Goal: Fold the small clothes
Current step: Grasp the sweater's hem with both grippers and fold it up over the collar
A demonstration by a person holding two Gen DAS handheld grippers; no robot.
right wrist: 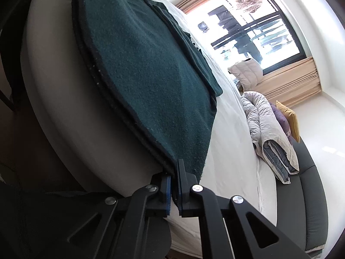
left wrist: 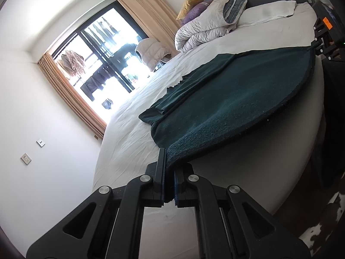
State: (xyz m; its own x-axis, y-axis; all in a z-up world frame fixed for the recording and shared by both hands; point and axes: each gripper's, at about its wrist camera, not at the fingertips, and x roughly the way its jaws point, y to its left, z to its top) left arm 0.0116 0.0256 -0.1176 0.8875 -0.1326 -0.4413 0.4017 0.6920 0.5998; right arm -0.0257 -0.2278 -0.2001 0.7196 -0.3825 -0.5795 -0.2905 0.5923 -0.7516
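Your left gripper [left wrist: 169, 180] had its fingers pinched on one corner of the dark green garment [left wrist: 226, 99], low in the middle of the frame. From there the cloth ran up and right across the white bed [left wrist: 129, 138]. Your right gripper [right wrist: 175, 191] was clamped the same way on the opposite corner, bottom center of its view. The hem stretched between them along the mattress edge, and the sleeve [right wrist: 194, 60] lay folded on top.

White bed [left wrist: 133, 133], bright window [left wrist: 101, 49], tan curtains [left wrist: 71, 95], white walls [left wrist: 32, 108]
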